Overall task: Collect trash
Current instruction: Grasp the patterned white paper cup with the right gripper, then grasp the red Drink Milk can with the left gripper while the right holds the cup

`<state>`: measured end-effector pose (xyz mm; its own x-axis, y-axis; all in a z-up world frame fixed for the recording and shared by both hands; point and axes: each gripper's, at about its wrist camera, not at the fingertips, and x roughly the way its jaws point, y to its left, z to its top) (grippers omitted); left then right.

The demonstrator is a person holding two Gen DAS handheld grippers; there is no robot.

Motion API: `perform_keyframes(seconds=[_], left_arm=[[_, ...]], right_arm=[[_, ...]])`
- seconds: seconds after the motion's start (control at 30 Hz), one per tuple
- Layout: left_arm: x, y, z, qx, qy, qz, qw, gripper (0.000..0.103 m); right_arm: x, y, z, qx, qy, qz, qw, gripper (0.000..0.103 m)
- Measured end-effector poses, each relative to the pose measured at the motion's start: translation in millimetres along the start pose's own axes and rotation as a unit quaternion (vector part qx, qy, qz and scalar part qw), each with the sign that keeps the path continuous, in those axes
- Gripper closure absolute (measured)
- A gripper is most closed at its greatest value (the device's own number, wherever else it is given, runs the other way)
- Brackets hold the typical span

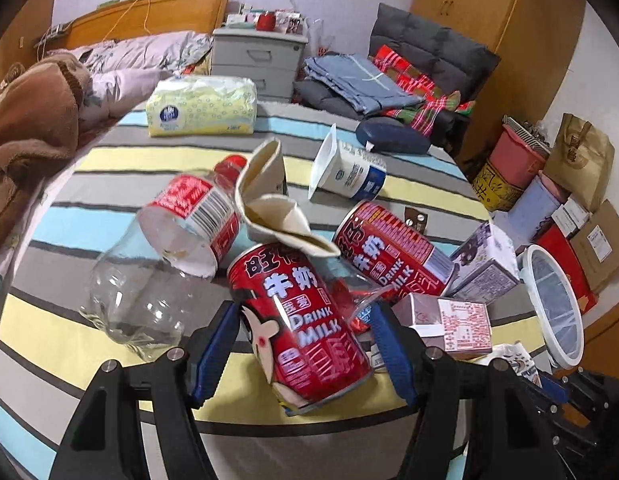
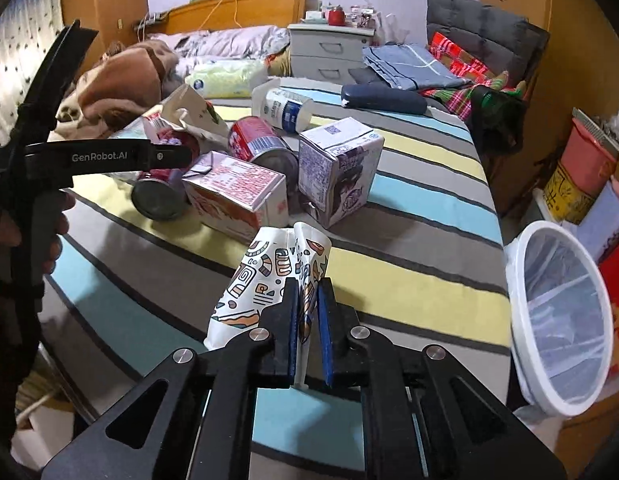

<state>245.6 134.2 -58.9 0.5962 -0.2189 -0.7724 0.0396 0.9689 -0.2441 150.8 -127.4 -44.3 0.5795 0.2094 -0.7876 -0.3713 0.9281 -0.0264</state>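
- The right gripper (image 2: 308,312) has its blue pads pinched tight on a squashed white paper cup with coloured doodles (image 2: 269,276). The cup sticks out away from the pads, with its crumpled mouth at the far end.
- The white bin with a thin plastic liner (image 2: 557,320) stands beside the bed, off to the right of that cup. Its round mouth tips toward the bed. I think the next move turns on this: the cup has to swing to the right, past the edge of the striped bedspread (image 2: 409,280), and end up over that mouth.
- The right gripper is the one nearer the bin. The bin lies lower than the bed top, so the cup can fall in once the pads let go.
- The left gripper (image 1: 305,344) is open, and its two blue pads (image 1: 213,348) stand on either side of a red tin can with "DRINK MILK" on it (image 1: 305,320). The pads seem not to press on it yet, though on the right side I cannot tell.
- That can lies on its side. Its long way runs from near the gripper up toward the pile, so the pads face its round sides.
- More trash lies just past it: a clear plastic bottle with a red label (image 1: 161,264), a second red milk can (image 1: 389,252), a folded cream paper cup (image 1: 273,204) and a pink-and-white carton (image 1: 449,324).
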Motion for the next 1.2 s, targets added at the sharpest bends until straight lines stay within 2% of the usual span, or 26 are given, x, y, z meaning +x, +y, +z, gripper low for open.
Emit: perform_keyframes(seconds=[0.17, 0.23, 0.3, 0.37, 0.4, 0.5, 0.6, 0.63, 0.67, 0.7, 0.77, 0.87, 0.97, 1.2], left_arm=[[10.0, 7.2, -6.0, -0.004, 0.016, 0.012, 0.9998, 0.036], [9.0, 9.8, -8.4, -0.006, 0.015, 0.008, 0.9998, 0.036], [8.6, 11.2, -9.2, -0.006, 0.013, 0.008, 0.9999, 0.036], [9.7, 11.5, -8.9, -0.004, 0.012, 0.007, 0.9999, 0.036], [10.0, 10.8, -8.7, -0.003, 0.011, 0.007, 0.9999, 0.036], [14.6, 8.4, -7.4, 0.004, 0.014, 0.008, 0.9999, 0.036], [18.4, 6.5, -7.7, 0.004, 0.016, -0.002, 0.9999, 0.036], [19.9, 6.3, -8.4, 0.004, 0.018, -0.004, 0.9998, 0.038], [20.5, 6.5, -8.7, 0.002, 0.016, -0.003, 0.9999, 0.044], [19.8, 6.8, -8.7, 0.001, 0.015, -0.001, 0.9999, 0.045], [18.6, 7.3, -9.0, 0.000, 0.017, -0.003, 0.9999, 0.046], [16.4, 8.6, -11.7, 0.000, 0.015, -0.002, 0.9999, 0.047], [11.9, 8.6, -15.2, 0.003, 0.012, 0.000, 0.9999, 0.047], [-10.1, 8.8, -28.3, 0.010, 0.000, 0.005, 0.9999, 0.047]], right_arm=[[7.3, -3.4, -1.5, 0.018, 0.001, 0.015, 1.000, 0.090], [8.0, -10.8, -6.3, 0.053, -0.003, 0.032, 0.998, 0.088], [5.9, -15.6, -16.9, 0.084, -0.006, 0.054, 0.995, 0.074], [6.2, -13.7, -24.0, 0.096, -0.012, 0.059, 0.994, 0.046], [6.8, -13.0, -28.0, 0.101, -0.018, 0.066, 0.993, 0.045], [7.6, -9.9, -32.2, 0.116, -0.029, 0.073, 0.990, 0.045], [6.6, -4.6, -34.8, 0.124, -0.040, 0.060, 0.990, 0.046], [5.7, -2.9, -37.0, 0.128, -0.043, 0.061, 0.989, 0.053], [4.6, -1.1, -38.9, 0.130, -0.050, 0.065, 0.988, 0.060], [4.1, -0.3, -39.7, 0.132, -0.055, 0.068, 0.987, 0.064], [3.0, 1.4, -39.6, 0.132, -0.060, 0.071, 0.987, 0.079], [4.3, 1.4, -38.3, 0.134, -0.060, 0.069, 0.987, 0.086], [5.7, -2.7, -38.1, 0.144, -0.061, 0.078, 0.985, 0.089], [-0.6, -0.3, -33.1, 0.127, -0.074, 0.068, 0.987, 0.090]])
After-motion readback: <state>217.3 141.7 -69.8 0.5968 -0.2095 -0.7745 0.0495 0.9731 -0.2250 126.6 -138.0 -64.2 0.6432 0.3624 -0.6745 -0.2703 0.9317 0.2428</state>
